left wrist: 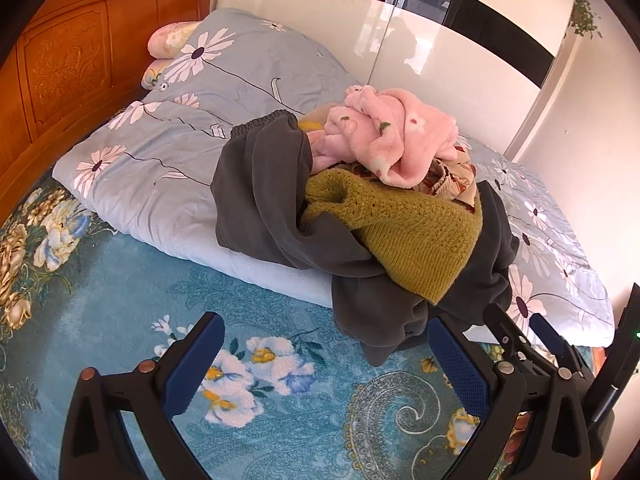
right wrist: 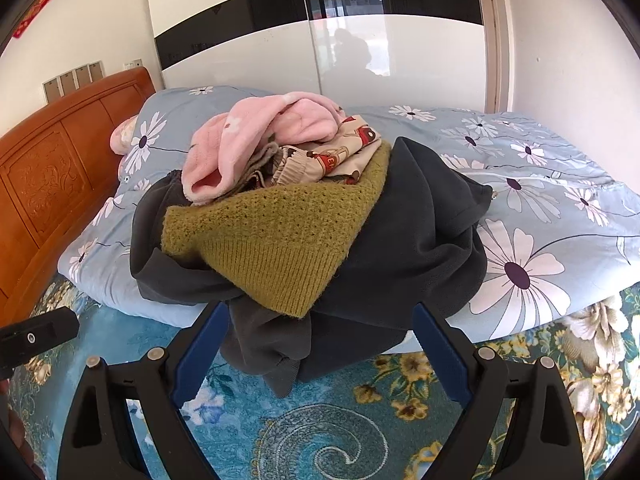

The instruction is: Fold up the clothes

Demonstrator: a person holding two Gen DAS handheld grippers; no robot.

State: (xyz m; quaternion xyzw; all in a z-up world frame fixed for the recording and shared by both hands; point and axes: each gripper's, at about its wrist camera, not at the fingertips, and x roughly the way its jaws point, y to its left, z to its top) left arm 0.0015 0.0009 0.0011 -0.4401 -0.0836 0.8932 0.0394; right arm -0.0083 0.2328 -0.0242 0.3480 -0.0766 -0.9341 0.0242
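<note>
A crumpled pile of clothes [right wrist: 304, 216] is heaped on the bed [right wrist: 540, 208], just beyond both sets of jaws. The left gripper [left wrist: 324, 360] and right gripper [right wrist: 320, 344] are spread wide, holding nothing. Nothing is seen folded; a garment's edge would need gripping.

Both wrist views face the clothes pile [left wrist: 360, 208] nearby, slightly downward.

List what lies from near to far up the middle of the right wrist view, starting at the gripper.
Right gripper → blue floral bedspread → dark grey garment → olive knit sweater → pink fleece garment → wardrobe doors.
</note>
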